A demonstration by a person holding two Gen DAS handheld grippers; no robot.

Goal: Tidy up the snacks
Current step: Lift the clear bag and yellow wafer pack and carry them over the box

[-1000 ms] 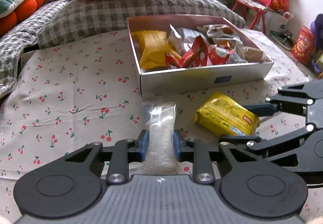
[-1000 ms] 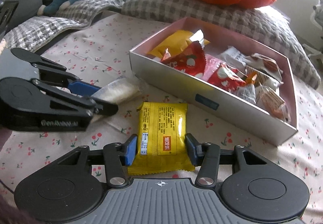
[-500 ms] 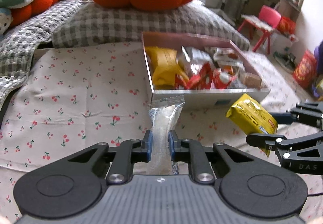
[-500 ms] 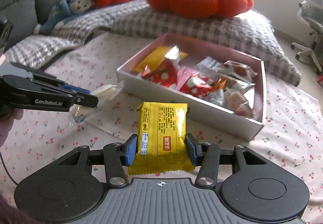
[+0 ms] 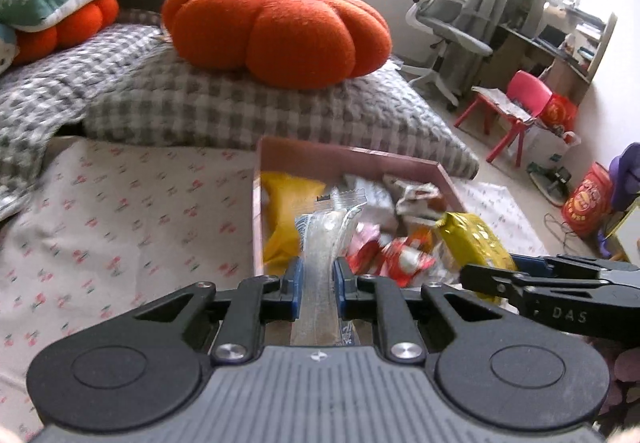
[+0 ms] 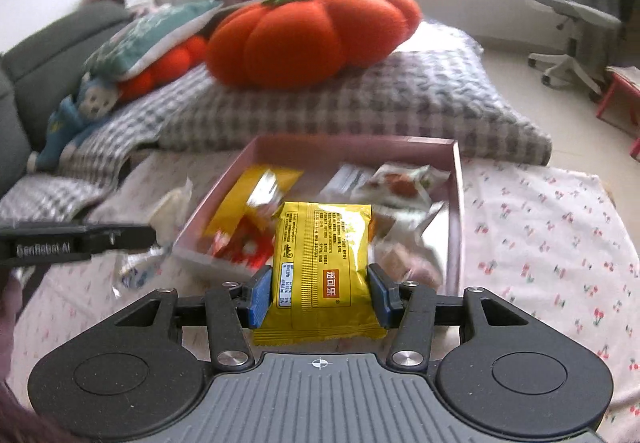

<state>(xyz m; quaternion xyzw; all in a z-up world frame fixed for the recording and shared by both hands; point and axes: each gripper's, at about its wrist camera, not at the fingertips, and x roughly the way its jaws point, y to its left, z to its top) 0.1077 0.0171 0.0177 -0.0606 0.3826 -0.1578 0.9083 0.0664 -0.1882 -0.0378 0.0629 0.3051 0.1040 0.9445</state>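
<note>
My left gripper (image 5: 317,289) is shut on a clear snack packet (image 5: 325,243), lifted off the cloth in front of the pink box (image 5: 344,155). A yellow snack pack (image 6: 322,263) is clamped between the blue pads of my right gripper (image 6: 320,297), raised over the box's near edge. In the left wrist view the same yellow pack (image 5: 474,239) shows at the right, held by the right gripper (image 5: 496,275). The left gripper (image 6: 148,235) appears at the left of the right wrist view with the clear packet (image 6: 170,207). The pink box (image 6: 458,179) holds several wrapped snacks.
An orange pumpkin cushion (image 5: 276,31) lies on a grey checked pillow (image 5: 240,111) behind the box. The cherry-print cloth (image 6: 540,227) covers the surface. A blue plush toy (image 6: 76,119) sits far left. An office chair (image 5: 444,19) and a red stool (image 5: 516,103) stand on the floor at right.
Both grippers have risen off the cloth with their packs and moved toward the box. The left jaws closed tighter on the clear packet. The yellow pack now hangs over the box's edge.
</note>
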